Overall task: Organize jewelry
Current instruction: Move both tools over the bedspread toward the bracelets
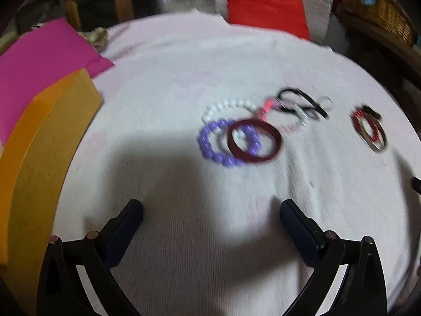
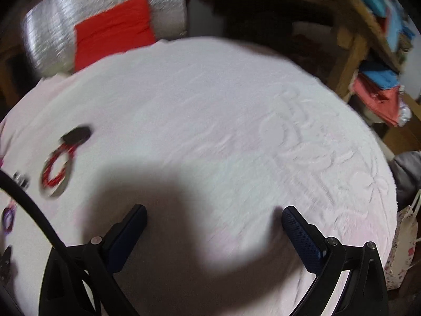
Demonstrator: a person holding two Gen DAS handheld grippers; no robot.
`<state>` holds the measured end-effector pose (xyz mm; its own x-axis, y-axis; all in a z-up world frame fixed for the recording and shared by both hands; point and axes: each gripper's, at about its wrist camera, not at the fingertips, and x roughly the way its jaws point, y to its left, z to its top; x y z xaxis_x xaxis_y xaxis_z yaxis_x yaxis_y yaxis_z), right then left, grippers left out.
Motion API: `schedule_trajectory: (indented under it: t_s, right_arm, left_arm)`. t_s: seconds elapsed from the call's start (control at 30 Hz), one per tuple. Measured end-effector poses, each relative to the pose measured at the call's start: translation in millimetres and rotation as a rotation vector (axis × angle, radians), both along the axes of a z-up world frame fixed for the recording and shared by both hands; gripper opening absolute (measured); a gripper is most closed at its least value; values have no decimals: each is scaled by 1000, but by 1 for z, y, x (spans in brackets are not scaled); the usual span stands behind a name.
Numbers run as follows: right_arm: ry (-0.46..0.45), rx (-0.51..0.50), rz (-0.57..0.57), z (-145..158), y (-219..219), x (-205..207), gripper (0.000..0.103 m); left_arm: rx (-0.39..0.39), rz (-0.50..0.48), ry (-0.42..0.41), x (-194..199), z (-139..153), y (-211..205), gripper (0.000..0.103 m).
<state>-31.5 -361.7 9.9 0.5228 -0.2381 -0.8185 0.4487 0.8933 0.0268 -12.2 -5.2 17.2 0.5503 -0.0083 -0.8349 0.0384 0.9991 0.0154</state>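
In the left wrist view a heap of jewelry lies on the white towel (image 1: 184, 79): a purple bead bracelet (image 1: 210, 146), a dark red bangle (image 1: 254, 141), a white bead strand (image 1: 226, 105) and a black cord piece (image 1: 302, 102). A red-and-silver bangle pair (image 1: 369, 129) lies apart to the right. My left gripper (image 1: 210, 210) is open and empty, hovering short of the heap. In the right wrist view the red-and-silver bangles (image 2: 56, 173) lie far left by a black piece (image 2: 77, 134). My right gripper (image 2: 213, 213) is open and empty over bare towel (image 2: 236, 118).
An orange box (image 1: 39, 144) and a pink sheet (image 1: 39, 60) sit at the left. A red cloth (image 1: 265, 10) on silver foil lies behind the table. A wicker basket (image 1: 379, 13) is at back right. Wooden shelves (image 2: 368, 39) and a gift bag (image 2: 402, 250) stand to the right.
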Motion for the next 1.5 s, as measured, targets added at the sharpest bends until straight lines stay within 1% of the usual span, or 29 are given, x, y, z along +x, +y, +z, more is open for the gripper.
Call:
schedule_trajectory:
  t_s: [0.03,0.07,0.13,0.2,0.3,0.4,0.43,0.53,0.63,0.73,0.8,0.87,1.0,1.1,1.5]
  right_arm:
    - [6,20,32,3,7,-2,103]
    - [-5,36,62,9,14,-7,103]
    - [-83,28,105,30,32,-27,103]
    - [-165,4,151,52,51,-46,103]
    - [-260,-7,217,88,80,-73,103]
    - [-338,-6,279,117,105,-94,103]
    - [-351,-11,294,124,112,-97,103]
    - [-364,-17,340,135,131,-102,103]
    - [-388,-10,345,139,143,-102,103]
    - [-394,31,348,138,147,-96,103]
    - [-394,62,360,135,150,-89,103]
    - [-391,73,359,130,151,-83,103]
    - [-397,45,359,125,153,-79,103]
    - [-397,44,369,120,153,-76,103]
    - [-359,30,415,103,162,-68,103]
  left_arm:
    - [-5,-3,-11,-7,10,2,103]
    - [-5,10,-48,-15,21,6,103]
    - [0,58,-151,-38,53,15,103]
    - [-14,86,-220,-58,77,25,103]
    - [23,108,-322,-85,108,35,103]
    - [99,116,-386,-99,127,36,103]
    - [105,120,-398,-103,130,36,103]
    - [83,129,-442,-105,144,39,103]
    - [87,120,-478,-108,152,38,103]
    - [93,130,-495,-104,153,39,103]
    - [80,130,-494,-104,151,39,103]
    - [83,129,-486,-102,148,38,103]
    - [107,120,-474,-98,142,35,103]
    - [101,123,-461,-96,137,36,103]
    - [132,116,-433,-90,128,30,103]
